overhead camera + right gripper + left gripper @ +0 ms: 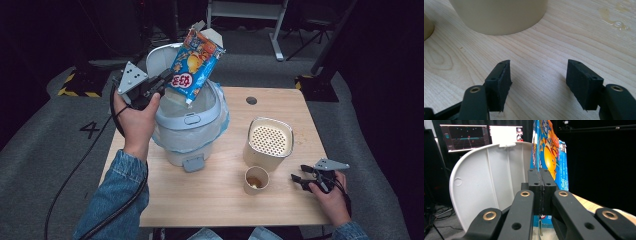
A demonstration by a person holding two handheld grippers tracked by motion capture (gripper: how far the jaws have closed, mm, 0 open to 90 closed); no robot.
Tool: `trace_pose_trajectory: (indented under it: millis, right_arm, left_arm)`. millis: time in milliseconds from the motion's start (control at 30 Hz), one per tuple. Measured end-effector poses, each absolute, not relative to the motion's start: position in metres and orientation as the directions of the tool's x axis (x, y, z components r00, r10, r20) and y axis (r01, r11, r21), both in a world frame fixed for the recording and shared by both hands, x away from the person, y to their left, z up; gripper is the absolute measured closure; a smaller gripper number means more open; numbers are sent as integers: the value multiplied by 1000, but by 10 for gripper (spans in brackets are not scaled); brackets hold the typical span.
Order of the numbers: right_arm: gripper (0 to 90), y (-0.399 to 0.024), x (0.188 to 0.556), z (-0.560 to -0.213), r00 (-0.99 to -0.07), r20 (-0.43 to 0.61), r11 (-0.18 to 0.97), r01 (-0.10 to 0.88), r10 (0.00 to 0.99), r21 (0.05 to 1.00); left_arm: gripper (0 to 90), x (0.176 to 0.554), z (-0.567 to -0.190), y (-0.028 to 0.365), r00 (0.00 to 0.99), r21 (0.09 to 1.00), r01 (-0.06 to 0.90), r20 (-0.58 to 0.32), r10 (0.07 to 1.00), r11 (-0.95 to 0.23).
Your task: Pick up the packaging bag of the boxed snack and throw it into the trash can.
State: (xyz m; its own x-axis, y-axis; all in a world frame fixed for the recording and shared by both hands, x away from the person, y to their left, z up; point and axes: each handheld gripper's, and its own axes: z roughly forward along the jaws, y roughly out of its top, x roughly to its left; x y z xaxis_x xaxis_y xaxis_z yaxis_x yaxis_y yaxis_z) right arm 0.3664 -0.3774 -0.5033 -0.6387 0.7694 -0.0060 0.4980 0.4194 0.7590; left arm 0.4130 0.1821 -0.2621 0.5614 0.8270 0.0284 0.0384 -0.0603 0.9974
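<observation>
two grippers, and your right gripper (302, 179) rests near you on the table (220, 200), jaws spread wide on nothing, beside the paper cup (256, 179) and the beige canister (268, 142). farther off, your left gripper (167, 80) has its jaws pinched tight on the edge of the snack bag (195, 62), which hangs tilted over the open mouth of the bin (190, 127), in front of the raised lid (489, 182). the bag looks light, thin and crinkly, likely slippery; keep hold on the flat seam.
</observation>
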Motion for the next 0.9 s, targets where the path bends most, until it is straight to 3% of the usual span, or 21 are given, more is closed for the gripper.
trace_pose_trajectory:
  millis: [533,567,667,800,900]
  right_arm:
    - [373,-377,366,-503,-639,-6,419,498,770,759]
    - [373,-377,366,-503,-639,-6,419,498,769,759]
    - [373,-377,366,-503,-639,-6,419,498,770,759]
    - [373,-377,366,-503,-639,-6,419,498,769,759]
    - [373,-378,366,-503,-639,-7,420,498,769,759]
  left_arm:
    - [889,412,-274,173,588,996,60,23,809,-73]
    - [843,413,-276,172,601,996,69,4,799,-57]
    - [516,412,-275,173,585,995,87,-4,811,-57]
    - [400,404,-269,181,581,996,73,3,814,-56]
    - [385,397,-265,188,583,995,68,22,812,-76]
